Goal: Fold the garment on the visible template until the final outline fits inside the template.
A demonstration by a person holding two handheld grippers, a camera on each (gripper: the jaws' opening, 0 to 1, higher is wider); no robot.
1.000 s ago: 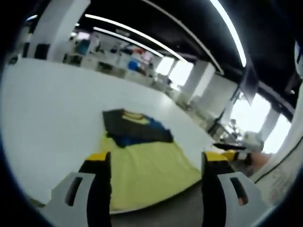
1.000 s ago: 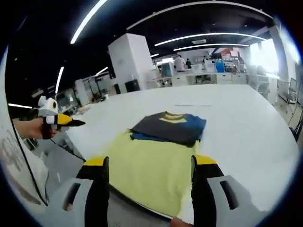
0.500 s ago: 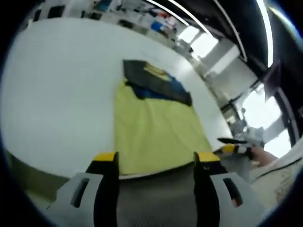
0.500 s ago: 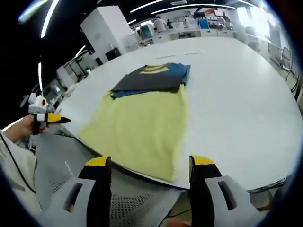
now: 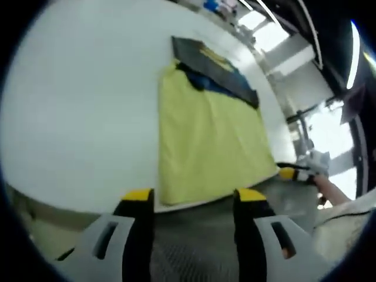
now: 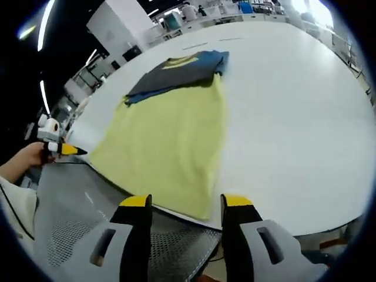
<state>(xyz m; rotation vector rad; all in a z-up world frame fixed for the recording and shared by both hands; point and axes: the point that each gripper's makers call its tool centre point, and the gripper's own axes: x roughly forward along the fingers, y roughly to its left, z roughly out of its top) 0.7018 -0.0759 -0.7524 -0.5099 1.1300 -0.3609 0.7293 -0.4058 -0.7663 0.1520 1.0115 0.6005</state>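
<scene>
A yellow garment (image 5: 208, 141) lies flat on a white table (image 5: 76, 111), running from centre toward the upper right of the left gripper view; its dark grey and blue top end (image 6: 176, 73) sits at upper centre of the right gripper view; it looks light, soft and limp, likely to slide and wrinkle, so the near hem corners seem the best hold; left gripper (image 5: 194, 202) and right gripper (image 6: 183, 207) hover with jaws apart, holding nothing; no writing or template outline is readable.
</scene>
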